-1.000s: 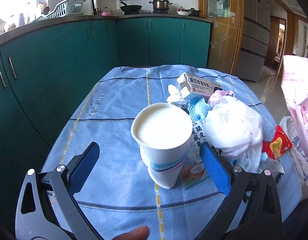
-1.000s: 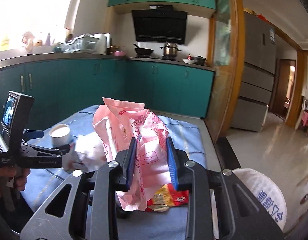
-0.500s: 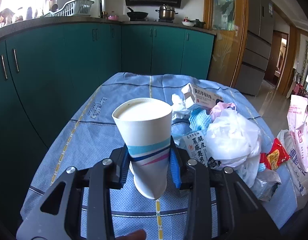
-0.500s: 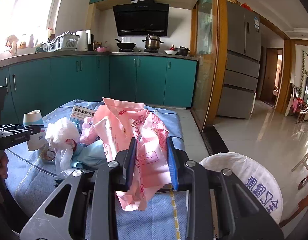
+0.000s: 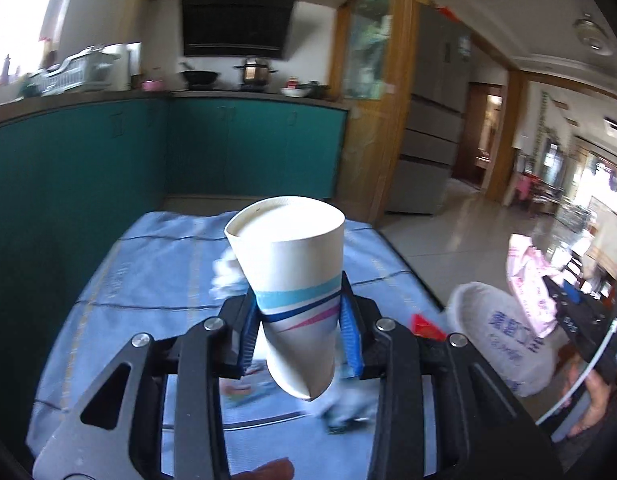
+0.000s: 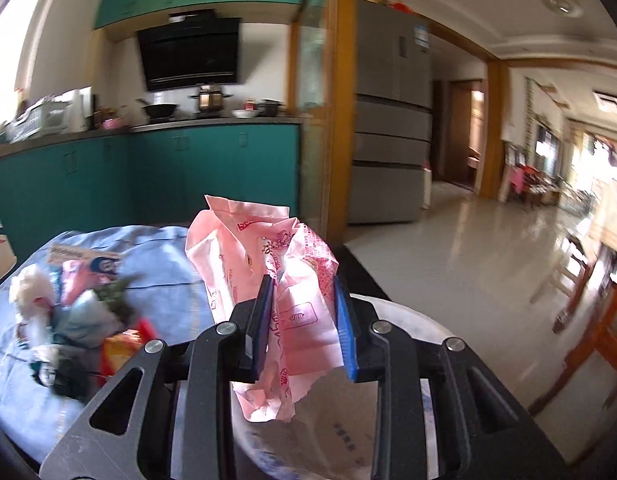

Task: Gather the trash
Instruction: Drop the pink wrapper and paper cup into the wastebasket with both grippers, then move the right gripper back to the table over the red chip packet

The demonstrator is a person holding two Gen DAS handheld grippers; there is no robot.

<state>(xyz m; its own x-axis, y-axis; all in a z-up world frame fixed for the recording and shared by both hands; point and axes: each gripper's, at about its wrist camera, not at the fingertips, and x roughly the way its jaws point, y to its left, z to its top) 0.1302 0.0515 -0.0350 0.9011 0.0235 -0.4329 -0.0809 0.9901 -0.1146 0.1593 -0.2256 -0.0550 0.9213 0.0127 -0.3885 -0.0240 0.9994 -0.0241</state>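
Observation:
My left gripper (image 5: 299, 334) is shut on a white paper cup (image 5: 292, 280) with blue and pink stripes and holds it upright above the table. My right gripper (image 6: 304, 332) is shut on a crumpled pink wrapper (image 6: 268, 280) and holds it over the open mouth of a white woven sack (image 6: 408, 320). The sack (image 5: 504, 336) and the pink wrapper (image 5: 528, 280) also show at the right of the left wrist view. A pile of trash (image 6: 72, 312) lies on the blue tablecloth (image 6: 156, 264): white tissue, a pink bag, a red snack packet, a carton.
Teal kitchen cabinets (image 5: 228, 148) stand behind the table, with a stove and pots on the counter. A grey fridge (image 6: 392, 148) and a tiled floor (image 6: 488, 248) lie to the right. A wooden chair (image 6: 596, 312) stands at the far right.
My left gripper closed on the paper cup, lifted it off the table and swung right toward the sack. My right gripper carried the pink wrapper right, over the sack's mouth.

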